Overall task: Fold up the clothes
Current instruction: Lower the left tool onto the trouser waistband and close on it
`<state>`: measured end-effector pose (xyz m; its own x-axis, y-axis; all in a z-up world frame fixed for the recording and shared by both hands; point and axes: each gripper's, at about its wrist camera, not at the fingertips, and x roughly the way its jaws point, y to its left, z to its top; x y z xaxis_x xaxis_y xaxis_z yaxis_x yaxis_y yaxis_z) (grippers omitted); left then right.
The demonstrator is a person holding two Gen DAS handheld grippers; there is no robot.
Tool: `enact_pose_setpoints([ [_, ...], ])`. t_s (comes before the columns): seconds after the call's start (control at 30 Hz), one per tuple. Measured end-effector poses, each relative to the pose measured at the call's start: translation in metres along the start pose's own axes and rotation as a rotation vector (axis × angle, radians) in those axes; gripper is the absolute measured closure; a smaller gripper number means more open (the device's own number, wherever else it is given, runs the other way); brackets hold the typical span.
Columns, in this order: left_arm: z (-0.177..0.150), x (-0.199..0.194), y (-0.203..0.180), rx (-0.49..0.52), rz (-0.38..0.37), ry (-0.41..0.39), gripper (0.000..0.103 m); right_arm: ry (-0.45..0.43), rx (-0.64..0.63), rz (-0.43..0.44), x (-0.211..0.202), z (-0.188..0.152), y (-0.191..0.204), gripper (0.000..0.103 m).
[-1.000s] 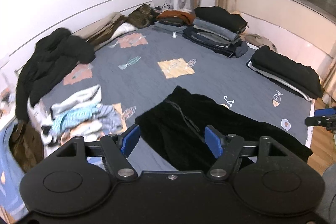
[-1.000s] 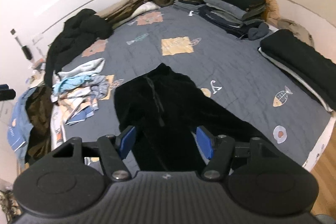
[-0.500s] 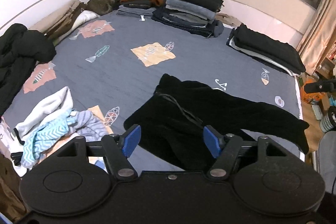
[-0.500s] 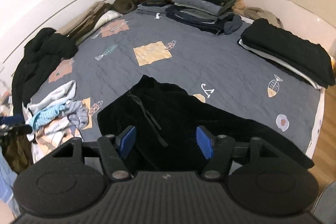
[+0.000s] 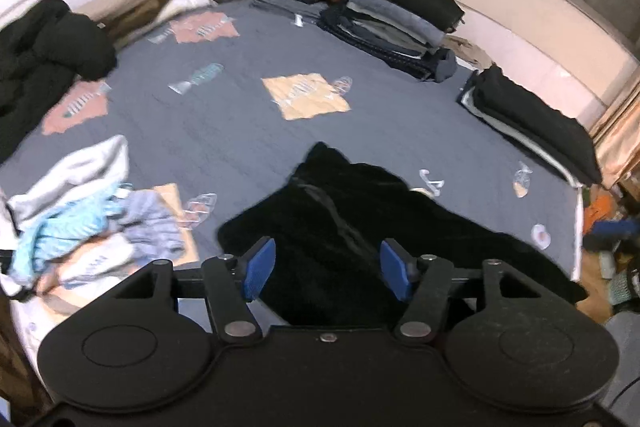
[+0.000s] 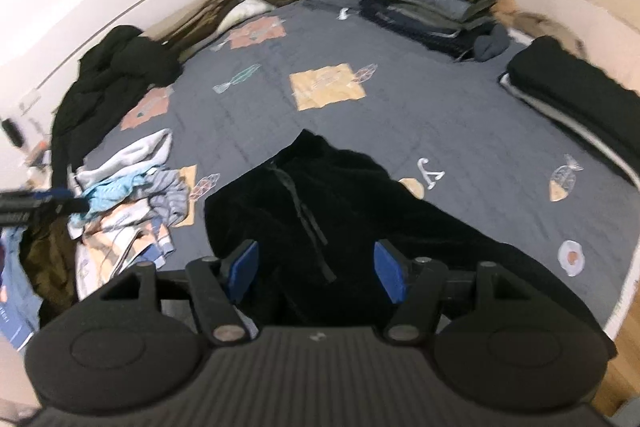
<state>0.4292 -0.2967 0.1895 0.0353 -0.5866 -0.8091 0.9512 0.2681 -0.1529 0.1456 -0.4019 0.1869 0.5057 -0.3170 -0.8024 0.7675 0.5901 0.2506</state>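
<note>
Left gripper [image 5: 327, 269]: blue pads spread wide, nothing between them, hanging above the near end of the black trousers [image 5: 360, 227]. Right gripper [image 6: 316, 273]: same, jaws apart and empty, also over the trousers.

Why so, as I read it: both tools sit high and back at the bottom of frame, framing the garment between the fingers. That fits either lining up for a grab or having just let go after spreading it; can't tell which.

Trousers: lower centre in both views, on the grey patchwork bedspread [image 5: 240, 131]. Laid out mostly flat, waist end toward frame centre with a drawstring [image 6: 304, 211] trailing down the front, one leg running to lower right near the bed edge. Dark, plush-looking fabric, so creases are hard to read. Not folded as it lies.

Folded stacks [image 5: 400, 15] upper right; loose pile [image 5: 92, 223] at left.
</note>
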Motion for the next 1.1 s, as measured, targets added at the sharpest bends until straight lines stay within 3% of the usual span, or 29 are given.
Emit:
enact_pose_setpoints([
  [0.23,0.028,0.02,-0.034,0.034,-0.004,0.029,0.047,0.004,0.012,0.045,0.011,-0.001,-0.034,0.04],
  [0.4,0.026,0.042,-0.03,0.023,-0.01,0.051,0.049,0.008,0.048,0.07,0.031,-0.004,-0.044,0.04],
  [0.6,0.006,0.106,0.001,0.066,-0.055,0.069,0.049,0.002,0.06,0.033,0.084,-0.019,-0.032,0.04],
  [0.9,-0.05,0.175,0.059,0.073,-0.134,0.036,0.05,-0.038,0.115,-0.023,0.172,-0.062,0.007,0.04],
  [1.03,-0.066,0.198,0.076,0.029,-0.176,0.032,0.069,-0.082,0.113,-0.056,0.193,-0.083,0.027,0.04],
  [1.1,-0.069,0.21,0.079,0.003,-0.196,0.041,0.072,-0.093,0.127,-0.051,0.198,-0.092,0.032,0.04],
])
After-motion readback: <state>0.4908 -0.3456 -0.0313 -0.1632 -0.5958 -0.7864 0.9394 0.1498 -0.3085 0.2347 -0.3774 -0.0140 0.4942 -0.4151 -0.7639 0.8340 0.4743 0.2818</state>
